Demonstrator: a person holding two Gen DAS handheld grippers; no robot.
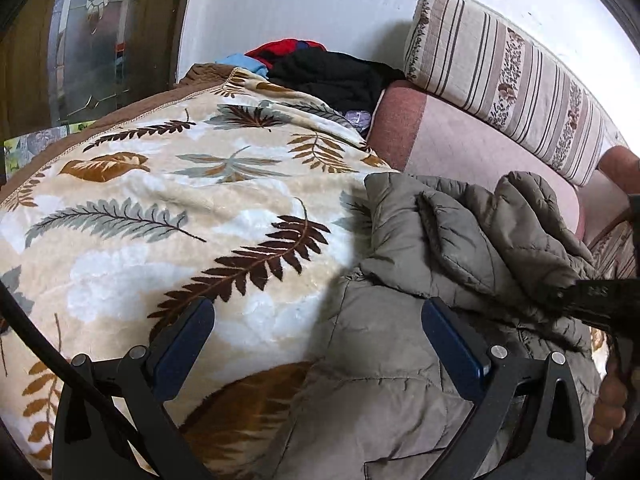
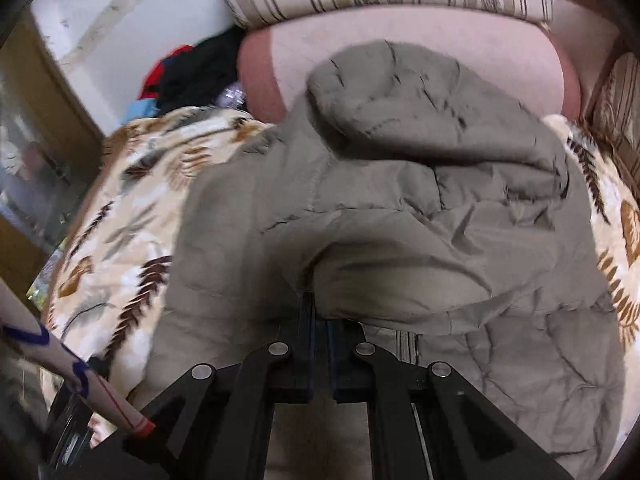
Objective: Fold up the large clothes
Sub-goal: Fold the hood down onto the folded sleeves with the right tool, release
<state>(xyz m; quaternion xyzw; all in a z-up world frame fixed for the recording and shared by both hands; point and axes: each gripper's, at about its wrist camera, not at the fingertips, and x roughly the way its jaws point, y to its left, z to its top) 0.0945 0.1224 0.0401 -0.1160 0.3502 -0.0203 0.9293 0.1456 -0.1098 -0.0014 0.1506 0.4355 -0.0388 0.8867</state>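
Observation:
A grey-green quilted jacket lies on a leaf-patterned blanket, its hood bunched toward a pink cushion. My left gripper hovers open above the jacket's left edge, with nothing between its blue pads. In the right wrist view the jacket fills the middle, with a fold raised over the fingers. My right gripper is shut on that fold of jacket fabric. The right gripper's black body and the hand that holds it show at the right edge of the left wrist view.
A pile of black, red and blue clothes sits at the blanket's far end by the white wall. A striped bolster rests on the pink cushion. A wooden glass-fronted cabinet stands to the left. A sleeve shows lower left.

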